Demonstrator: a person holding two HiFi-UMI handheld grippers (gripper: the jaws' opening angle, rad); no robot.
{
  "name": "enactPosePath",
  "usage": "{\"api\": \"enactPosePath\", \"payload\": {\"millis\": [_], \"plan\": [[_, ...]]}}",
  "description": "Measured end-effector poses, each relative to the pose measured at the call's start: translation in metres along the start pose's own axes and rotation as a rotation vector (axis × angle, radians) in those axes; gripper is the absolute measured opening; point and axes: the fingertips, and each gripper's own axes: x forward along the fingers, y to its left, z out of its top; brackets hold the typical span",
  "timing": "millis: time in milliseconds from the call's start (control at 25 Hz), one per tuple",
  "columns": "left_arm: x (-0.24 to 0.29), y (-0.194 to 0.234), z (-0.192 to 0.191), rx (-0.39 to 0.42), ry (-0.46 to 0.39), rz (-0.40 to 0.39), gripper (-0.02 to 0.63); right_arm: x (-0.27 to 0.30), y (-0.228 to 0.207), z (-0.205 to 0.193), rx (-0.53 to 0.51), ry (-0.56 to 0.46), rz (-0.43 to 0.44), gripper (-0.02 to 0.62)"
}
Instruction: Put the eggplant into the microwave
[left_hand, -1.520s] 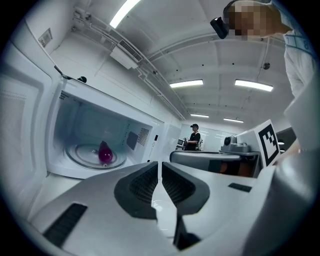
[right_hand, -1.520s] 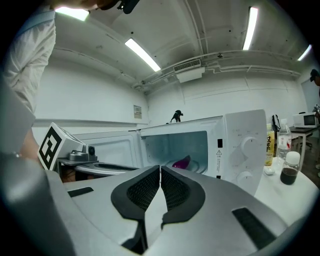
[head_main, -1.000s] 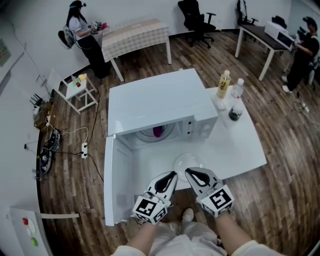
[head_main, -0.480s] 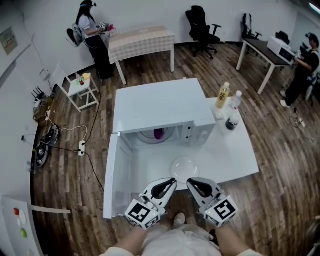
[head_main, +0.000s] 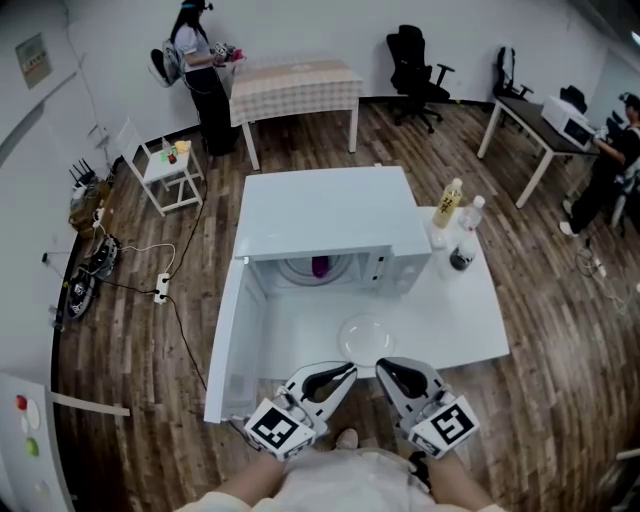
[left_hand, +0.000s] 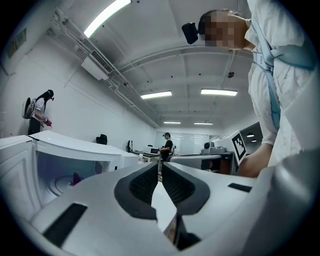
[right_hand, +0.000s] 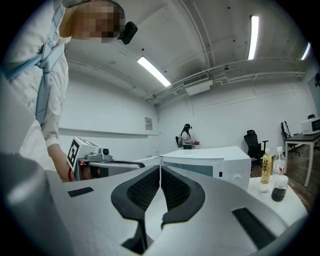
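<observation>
The white microwave (head_main: 330, 215) stands on the white table (head_main: 450, 320) with its door (head_main: 232, 340) swung open to the left. The purple eggplant (head_main: 319, 266) lies inside on the turntable; in the left gripper view it is a small purple shape (left_hand: 76, 178) in the cavity. Near my body, just off the table's front edge, my left gripper (head_main: 340, 372) and right gripper (head_main: 385, 368) hang side by side. Both are shut and hold nothing. The left gripper's (left_hand: 160, 165) and the right gripper's (right_hand: 160, 167) pads meet in their own views.
A clear glass plate (head_main: 365, 335) lies on the table in front of the microwave. A yellow bottle (head_main: 448, 203), a clear bottle (head_main: 470, 215) and a dark jar (head_main: 460, 258) stand right of it. People, tables and chairs are further off.
Both grippers have drawn back from the glass plate toward my body and risen a little. The eggplant stays inside the microwave and the door stays open.
</observation>
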Motion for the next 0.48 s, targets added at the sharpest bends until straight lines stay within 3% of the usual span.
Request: {"api": "enactPosePath", "payload": {"millis": [480], "plan": [[0.0061, 0.0007, 0.0093, 0.005, 0.001, -0.019, 0.026, 0.0061, 0.0017, 0.0054, -0.032, 0.006, 0.019, 0.032]]}}
